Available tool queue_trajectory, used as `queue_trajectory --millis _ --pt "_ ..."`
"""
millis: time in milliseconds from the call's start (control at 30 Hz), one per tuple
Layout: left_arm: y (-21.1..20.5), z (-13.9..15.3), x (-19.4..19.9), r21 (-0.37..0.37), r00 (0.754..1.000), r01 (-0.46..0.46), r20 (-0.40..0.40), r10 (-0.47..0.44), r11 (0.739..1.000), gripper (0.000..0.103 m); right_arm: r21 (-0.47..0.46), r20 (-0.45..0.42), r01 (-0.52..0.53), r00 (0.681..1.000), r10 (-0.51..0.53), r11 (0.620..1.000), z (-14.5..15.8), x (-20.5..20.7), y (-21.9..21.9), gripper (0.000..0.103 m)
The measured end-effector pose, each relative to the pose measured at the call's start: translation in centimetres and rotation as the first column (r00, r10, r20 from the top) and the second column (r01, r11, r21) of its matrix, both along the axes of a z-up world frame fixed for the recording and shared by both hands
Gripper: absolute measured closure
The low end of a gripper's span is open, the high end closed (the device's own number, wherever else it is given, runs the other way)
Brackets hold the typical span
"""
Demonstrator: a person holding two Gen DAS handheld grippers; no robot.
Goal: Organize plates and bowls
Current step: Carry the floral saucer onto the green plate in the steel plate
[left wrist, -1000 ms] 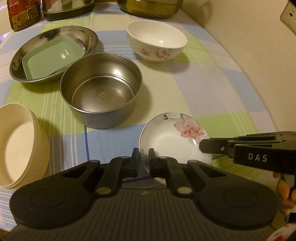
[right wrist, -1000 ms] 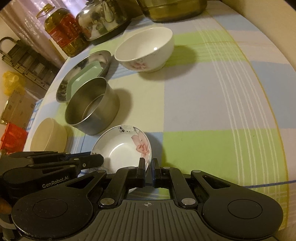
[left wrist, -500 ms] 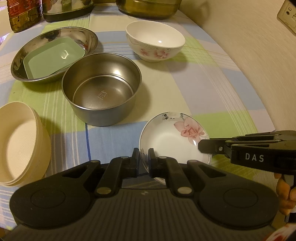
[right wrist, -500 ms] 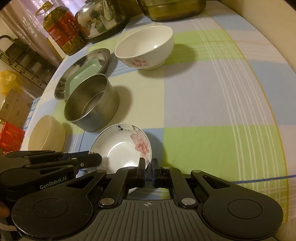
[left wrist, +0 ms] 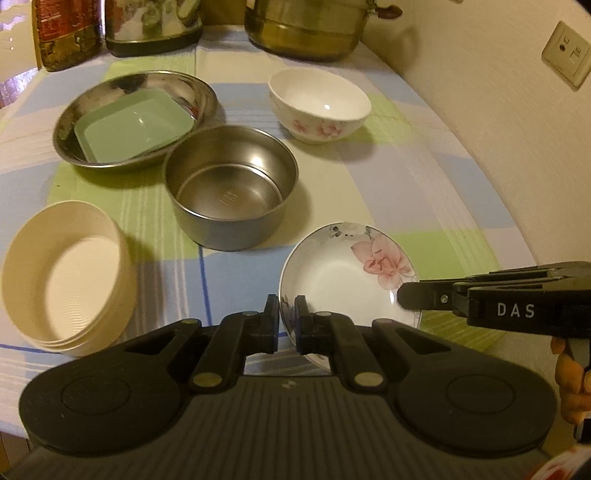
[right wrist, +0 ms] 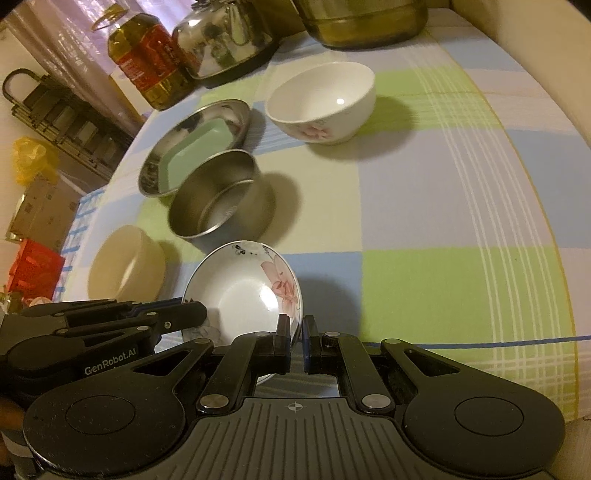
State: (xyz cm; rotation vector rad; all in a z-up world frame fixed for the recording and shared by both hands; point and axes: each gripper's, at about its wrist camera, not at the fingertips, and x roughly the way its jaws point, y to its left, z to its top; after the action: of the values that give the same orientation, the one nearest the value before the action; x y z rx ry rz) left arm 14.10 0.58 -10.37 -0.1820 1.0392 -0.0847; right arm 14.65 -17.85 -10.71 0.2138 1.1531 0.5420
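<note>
Both sets of fingers are pinching the same small floral plate point(left wrist: 347, 280) right now, left gripper point(left wrist: 286, 321) clamped on its near-left rim and right gripper point(right wrist: 293, 341) clamped on the near-right rim. Plate looks tilted up off the checked tablecloth point(right wrist: 424, 221), far edge higher, so I'd say it's being carried rather than resting. Two grips on one little plate is overkill, but it keeps the glossy rim from slipping or swinging.

Ahead of me on the left sits a straight-walled steel bowl point(left wrist: 231, 184), just beside a wide steel dish point(left wrist: 74, 125) at the far left with a green square tray point(left wrist: 133, 125) nested inside. That nesting is clearly the sorting idea here. Near left is a stack of cream bowls point(left wrist: 62, 273), and far right a white floral bowl point(left wrist: 319, 103) stands alone, well apart from everything.

My guess is the plate goes with that matching floral bowl. Oil bottle point(right wrist: 147, 62), kettle point(right wrist: 225, 37) and a big pot point(right wrist: 362, 18) crowd the far edge, so I'd keep low back there.
</note>
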Motion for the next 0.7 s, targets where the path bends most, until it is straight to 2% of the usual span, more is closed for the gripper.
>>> queue_trajectory --millis 367,700 --pt "3.5 3.3 -1.3 -0.006 0.997 -0.037 0.062 0.037 0.999 0.096 0.035 0.019 -0.026 1.0 0.025 0.999 2.9 -0.3 3.0 0.097" --pt "8.9 4.8 0.2 0.002 0.994 -0.061 0.093 0.061 0.998 0.096 0.063 0.033 -0.035 0.999 0.033 0.997 4.5 1.7 8.1 0.097"
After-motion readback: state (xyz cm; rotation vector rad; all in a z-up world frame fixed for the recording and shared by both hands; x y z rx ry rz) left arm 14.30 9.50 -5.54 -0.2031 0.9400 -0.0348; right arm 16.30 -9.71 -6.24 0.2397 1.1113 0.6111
